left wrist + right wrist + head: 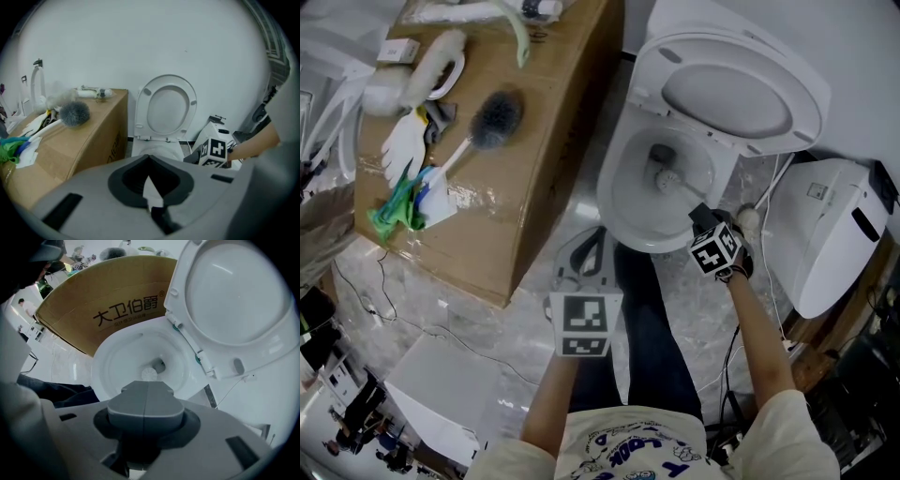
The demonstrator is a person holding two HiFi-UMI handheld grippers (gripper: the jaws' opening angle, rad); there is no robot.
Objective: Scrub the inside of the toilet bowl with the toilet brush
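Observation:
The white toilet bowl (614,202) stands with its lid (731,94) raised. My right gripper (701,214) is at the bowl's near right rim, shut on the white handle of the toilet brush. The brush head (661,176) is down inside the bowl near the drain. In the right gripper view the shut gripper (146,401) hides the handle, and only the round brush head (149,374) shows in the bowl (108,362). My left gripper (581,258) hangs open and holds nothing, in front of the bowl above the floor. From the left gripper (150,180) the toilet (157,150) lies straight ahead.
A large cardboard box (553,141) stands left of the toilet, carrying a second brush with a grey head (495,117), white gloves (403,145) and other cleaning items. A white appliance (834,234) sits right of the bowl. Cables (394,309) run over the floor. My dark trouser legs (652,319) are below the bowl.

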